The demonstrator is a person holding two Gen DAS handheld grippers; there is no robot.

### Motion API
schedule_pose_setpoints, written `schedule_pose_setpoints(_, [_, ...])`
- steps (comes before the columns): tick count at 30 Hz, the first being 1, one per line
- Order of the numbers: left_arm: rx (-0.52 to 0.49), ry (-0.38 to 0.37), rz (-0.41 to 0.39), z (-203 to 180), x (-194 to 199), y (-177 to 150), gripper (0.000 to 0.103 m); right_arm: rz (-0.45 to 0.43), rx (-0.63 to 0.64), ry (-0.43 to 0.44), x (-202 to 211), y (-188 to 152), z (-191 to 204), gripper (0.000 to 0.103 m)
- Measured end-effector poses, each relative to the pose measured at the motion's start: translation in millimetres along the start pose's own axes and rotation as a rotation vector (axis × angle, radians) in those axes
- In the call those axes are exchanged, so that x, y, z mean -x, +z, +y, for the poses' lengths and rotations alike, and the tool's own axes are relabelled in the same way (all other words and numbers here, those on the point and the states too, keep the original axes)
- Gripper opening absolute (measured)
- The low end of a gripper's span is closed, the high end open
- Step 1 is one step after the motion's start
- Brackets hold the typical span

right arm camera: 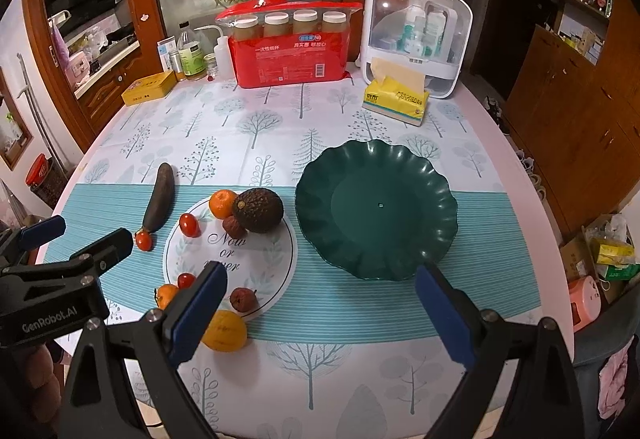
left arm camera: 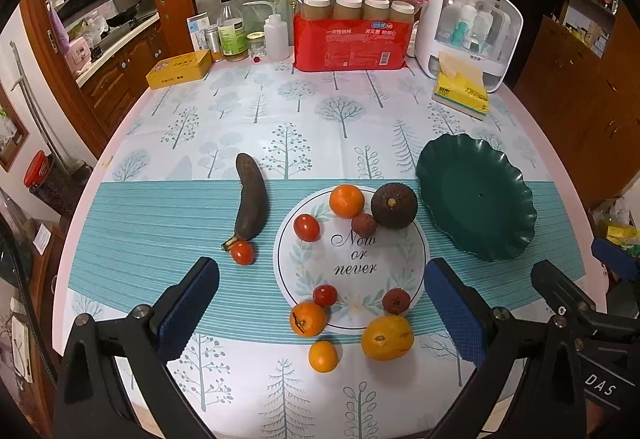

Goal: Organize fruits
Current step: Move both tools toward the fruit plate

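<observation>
Loose fruit lies on the tablecloth around a round printed mat (left arm camera: 352, 259): a dark banana (left arm camera: 251, 199), an avocado (left arm camera: 394, 205), an orange (left arm camera: 346, 201), a large yellow-orange citrus (left arm camera: 387, 337), a persimmon (left arm camera: 307, 318), several cherry tomatoes and small dark red fruits. An empty dark green scalloped plate (left arm camera: 476, 195) sits to the right; it fills the middle of the right wrist view (right arm camera: 376, 209). My left gripper (left arm camera: 320, 303) is open above the near fruit, holding nothing. My right gripper (right arm camera: 320, 315) is open and empty, near the plate's front rim.
Along the table's far edge stand a red pack of paper cups (left arm camera: 352, 27), bottles and jars (left arm camera: 232, 31), a yellow tin (left arm camera: 179, 69), a yellow tissue pack (left arm camera: 462, 91) and a white storage box (left arm camera: 468, 27). Wooden cabinets flank the round table.
</observation>
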State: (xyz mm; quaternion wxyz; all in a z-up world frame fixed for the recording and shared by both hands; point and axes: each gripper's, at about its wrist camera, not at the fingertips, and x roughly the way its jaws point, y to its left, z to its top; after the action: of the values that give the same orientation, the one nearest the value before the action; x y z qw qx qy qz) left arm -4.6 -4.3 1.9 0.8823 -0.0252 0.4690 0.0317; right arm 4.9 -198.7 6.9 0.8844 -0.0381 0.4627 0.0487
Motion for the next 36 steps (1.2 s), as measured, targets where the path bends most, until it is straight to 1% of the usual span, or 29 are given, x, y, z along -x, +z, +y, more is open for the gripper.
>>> schedule_pose_setpoints(6, [0.004, 0.006, 0.001, 1, 1, -3, 0.102, -0.007, 0.009, 0.001, 3, -2, 4, 0.096])
schedule_pose_setpoints(14, [0.039, 0.002, 0.024, 18, -1, -7, 0.102, -0.004, 0.002, 0.0, 3, -2, 6, 0.096])
schedule_pose_setpoints(19, [0.014, 0.019, 0.011, 25, 3, -2, 0.102, -0.005, -0.008, -0.003, 4, 0, 13, 0.096])
schedule_pose_setpoints(28, [-0.003, 0.006, 0.002, 55, 4, 9, 0.102, -0.013, -0.021, -0.025, 7, 9, 42, 0.096])
schedule_pose_setpoints(36, [-0.071, -0.007, 0.026, 71, -2, 12, 0.102, -0.01, -0.05, -0.047, 8, 9, 65, 0.096])
